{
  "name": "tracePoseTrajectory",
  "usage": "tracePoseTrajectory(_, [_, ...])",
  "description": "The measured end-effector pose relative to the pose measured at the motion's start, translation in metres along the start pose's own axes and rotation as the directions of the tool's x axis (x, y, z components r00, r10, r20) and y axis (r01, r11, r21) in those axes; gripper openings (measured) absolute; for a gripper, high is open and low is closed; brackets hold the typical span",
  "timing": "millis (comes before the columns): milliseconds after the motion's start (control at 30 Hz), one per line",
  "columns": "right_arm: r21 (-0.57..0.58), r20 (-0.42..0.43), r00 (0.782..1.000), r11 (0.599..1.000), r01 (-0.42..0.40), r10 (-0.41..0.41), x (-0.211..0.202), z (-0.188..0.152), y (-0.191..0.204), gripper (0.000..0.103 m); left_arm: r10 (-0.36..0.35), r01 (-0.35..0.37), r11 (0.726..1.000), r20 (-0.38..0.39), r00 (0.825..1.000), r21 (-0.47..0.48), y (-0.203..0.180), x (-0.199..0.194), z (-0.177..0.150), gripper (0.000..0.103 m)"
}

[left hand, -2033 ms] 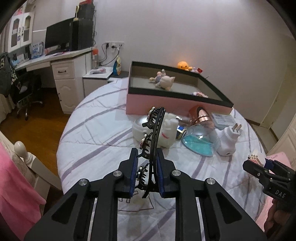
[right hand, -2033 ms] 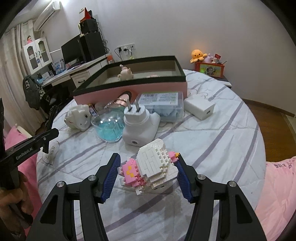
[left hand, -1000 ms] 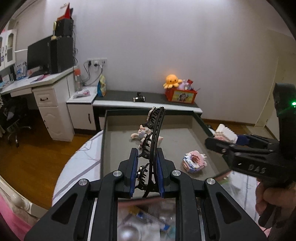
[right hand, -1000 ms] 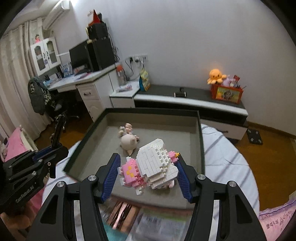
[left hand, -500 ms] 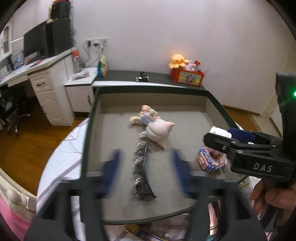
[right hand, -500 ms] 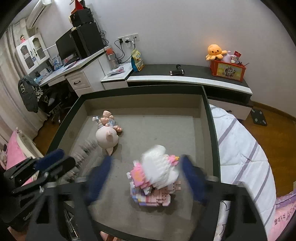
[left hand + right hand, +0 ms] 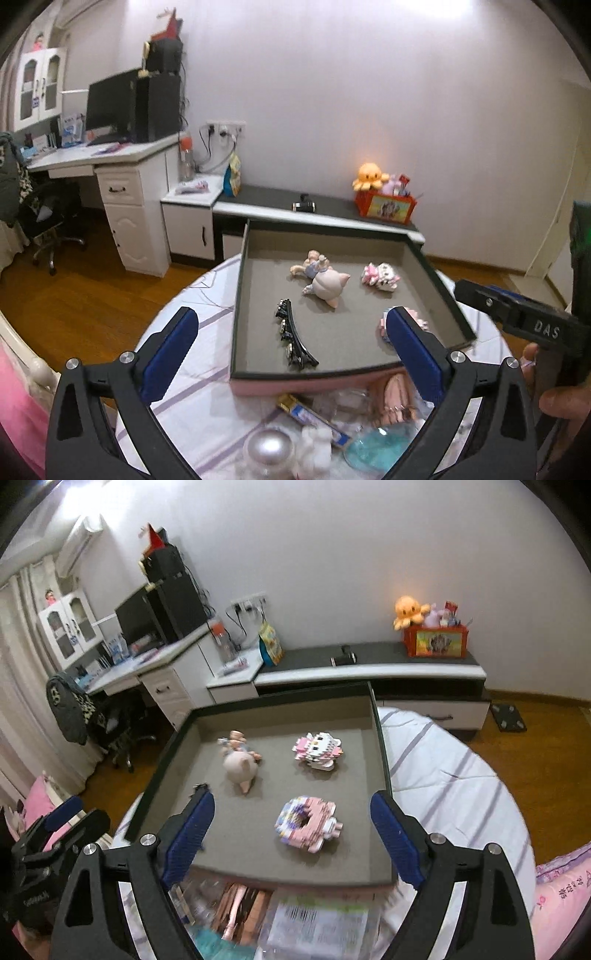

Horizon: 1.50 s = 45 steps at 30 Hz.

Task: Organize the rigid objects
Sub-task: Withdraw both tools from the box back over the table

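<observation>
Setting: a bedroom; a round bed with a white, purple-striped cover carries a shallow tray with dark rims, pink outer walls and a grey floor.

Left gripper: jaws spread wide and gripping nothing; they have just been opening. The hair clip lies on the tray floor between them, untouched.

Hair clip: black, long and curved, lying flat near the tray's front left corner, just inside the front rim.

Right gripper: jaws parted, having just opened, with nothing pressed between the pads. The pink brick toy sits on the tray floor in the gap, free of both pads.

Pink brick toy: a small pink, white and lilac model on its side, near the tray's front edge, right of centre.

Second brick toy: pink and white, further back towards the tray's right wall, well apart from the first.

Pig figurine: pale pink, lying left of centre with a smaller doll touching its far side.

Bed clutter: against the tray's front wall lie a blue glass dish, a pearly ball and a rose-coloured item, partly blurred.

Person: a hand grips the right gripper's handle at the right edge of the left camera's view.
</observation>
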State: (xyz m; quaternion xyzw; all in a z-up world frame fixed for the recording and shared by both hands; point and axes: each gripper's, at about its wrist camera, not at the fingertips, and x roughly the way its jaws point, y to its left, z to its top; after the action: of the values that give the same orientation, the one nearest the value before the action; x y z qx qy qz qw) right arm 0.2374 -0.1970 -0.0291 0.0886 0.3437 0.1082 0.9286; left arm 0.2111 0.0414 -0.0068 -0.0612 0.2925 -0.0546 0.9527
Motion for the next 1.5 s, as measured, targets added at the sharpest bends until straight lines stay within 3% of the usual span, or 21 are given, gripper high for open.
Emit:
tracePoseTrajectory(133, [-0.007,0.074,0.997,1.0,-0.004,0.005,-0.044,-0.02,0.011,0.088,-0.004,0.004,1.0,0.046,0.999,-0.007,0.001,-0.035,-0.014,0.103])
tracePoseTrajectory(333, [-0.007,0.168,0.986,1.0,-0.004,0.005,-0.097,-0.049,0.022,0.088,-0.013,0.013,1.0,0.056,0.998,-0.008,0.001,-0.07,-0.04,0.103])
tracePoseTrajectory(767, [-0.019,0.249,0.968,0.999,0.042,-0.036,-0.158,-0.103,0.032,0.088,0.041,-0.041,0.999,0.101,0.994,-0.008,-0.012,-0.13,-0.085,0.103])
tracePoseTrajectory(1100, [-0.036,0.264,0.961,0.995,0.098,-0.085,-0.175,-0.124,0.044,0.088,0.104,-0.109,0.994,0.167,0.98,0.018,-0.02,-0.169,-0.096,0.103])
tracePoseTrajectory(1500, [-0.074,0.241,0.966,0.991,0.11,-0.089,-0.174,-0.136,0.057,0.088,0.105,-0.111,0.993,0.176,0.979,0.025,-0.024,-0.18,-0.099,0.103])
